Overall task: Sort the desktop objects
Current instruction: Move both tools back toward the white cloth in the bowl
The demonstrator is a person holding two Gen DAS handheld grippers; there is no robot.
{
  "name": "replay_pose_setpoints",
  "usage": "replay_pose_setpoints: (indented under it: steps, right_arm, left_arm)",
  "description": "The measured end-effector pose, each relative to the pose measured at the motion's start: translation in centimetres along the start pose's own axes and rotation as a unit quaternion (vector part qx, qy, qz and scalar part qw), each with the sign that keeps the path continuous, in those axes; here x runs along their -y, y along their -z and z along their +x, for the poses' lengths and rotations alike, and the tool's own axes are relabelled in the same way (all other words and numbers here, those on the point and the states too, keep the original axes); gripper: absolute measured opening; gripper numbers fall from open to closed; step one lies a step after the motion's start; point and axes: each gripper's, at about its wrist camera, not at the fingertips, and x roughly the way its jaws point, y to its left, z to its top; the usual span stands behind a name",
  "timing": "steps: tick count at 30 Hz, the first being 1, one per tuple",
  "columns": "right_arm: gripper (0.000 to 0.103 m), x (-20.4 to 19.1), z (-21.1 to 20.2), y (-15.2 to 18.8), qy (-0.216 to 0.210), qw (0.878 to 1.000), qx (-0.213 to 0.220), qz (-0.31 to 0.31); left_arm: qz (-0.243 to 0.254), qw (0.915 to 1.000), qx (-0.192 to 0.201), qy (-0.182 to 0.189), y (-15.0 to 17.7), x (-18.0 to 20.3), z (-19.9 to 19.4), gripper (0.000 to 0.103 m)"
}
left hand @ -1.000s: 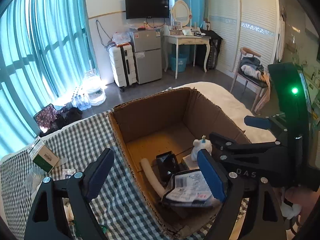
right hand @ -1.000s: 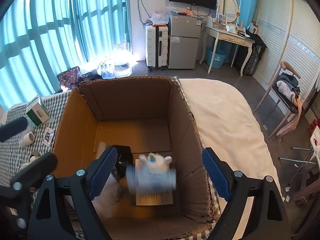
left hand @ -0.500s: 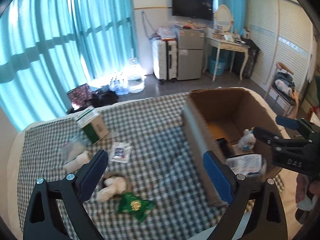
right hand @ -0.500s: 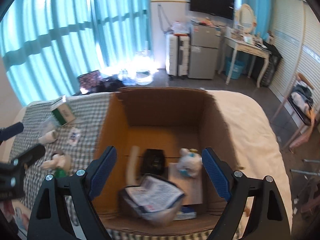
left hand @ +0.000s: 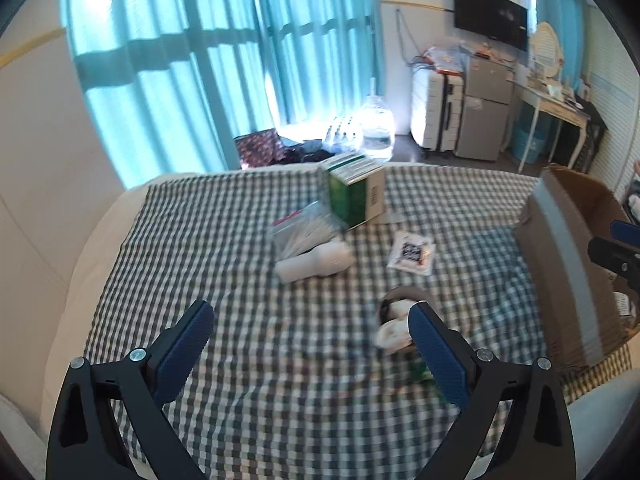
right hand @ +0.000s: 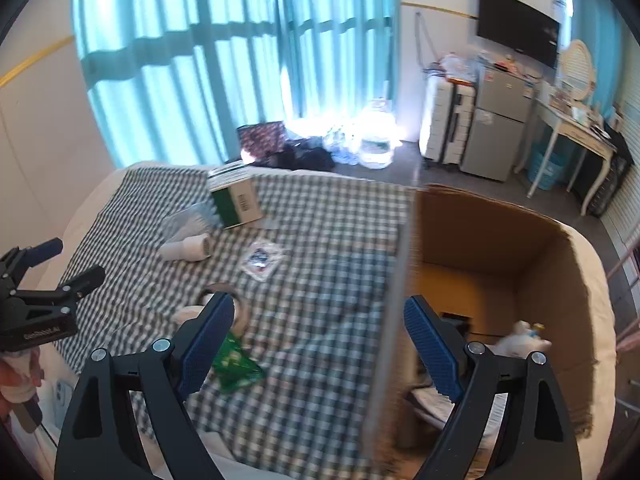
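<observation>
Both grippers are swinging away from the brown cardboard box (right hand: 500,240), spread wide and carrying nothing. Left gripper (left hand: 310,344) is facing the white cylindrical bottle (left hand: 316,260) left of it; only the right gripper (right hand: 320,334) is seeing the white plush toy (right hand: 520,336) inside.

A green-and-white checked cloth (left hand: 248,280) covers the cream bed (right hand: 596,280). Behind it, long turquoise curtains (left hand: 224,60) fill the window from ten to twelve o'clock. At one o'clock, on the grey floor, a clear plastic water jug (right hand: 376,140) sits near a white hard-shell suitcase (right hand: 444,120) beside a small grey fridge (right hand: 496,124). A black flat-screen television (right hand: 518,26) hangs above, and a white dressing table (right hand: 576,132) stands at two o'clock.
</observation>
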Motion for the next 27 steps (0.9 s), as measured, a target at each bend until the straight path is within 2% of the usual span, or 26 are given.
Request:
replay_pose_setpoints:
  steps: [2,6,8,11,15,18,23,25,27]
  right_arm:
    - [0.087,-1.8,1.4,0.0,-0.012,1.0,-0.007,-0.008]
    - [0.087,-5.6,4.8,0.6,-0.039,0.998,-0.029,-0.03]
    - [0.087,-7.2,6.1,1.2,-0.049,0.997,-0.032,-0.048]
    - [0.086,-9.9,8.7,2.3,-0.055,0.994,-0.05,-0.085]
    - [0.077,-12.3,12.5,3.3,-0.066,0.987,-0.092,-0.112]
    - [0.071,-12.6,14.9,3.6,-0.072,0.984,-0.122,-0.11]
    - [0.068,-12.6,17.9,3.9,-0.088,0.979,-0.16,-0.092]
    - [0.06,-12.4,18.8,3.8,-0.102,0.976,-0.178,-0.073]
    - [0.048,-12.2,19.5,4.1,-0.114,0.972,-0.193,-0.064]
  left_arm:
    - [-0.014,0.9999,-0.006,-0.007,1.2,-0.9,1.4,0.1]
    - [-0.028,0.9992,-0.027,0.003,4.0,-1.8,4.4,0.1]
    - [-0.025,0.9986,-0.046,-0.004,4.7,-2.0,6.0,0.1]
    - [-0.032,0.9982,-0.051,0.001,5.3,-2.4,7.2,0.1]
    - [-0.054,0.9964,-0.063,0.018,5.4,-2.9,9.0,0.1]
    - [-0.057,0.995,-0.079,0.021,5.5,-3.0,10.5,0.1]
    - [-0.068,0.9927,-0.098,0.016,5.8,-3.4,12.7,0.1]
    - [-0.079,0.9913,-0.103,0.022,6.1,-3.7,13.3,0.1]
    - [-0.083,0.9902,-0.11,0.023,6.3,-3.8,13.5,0.1]
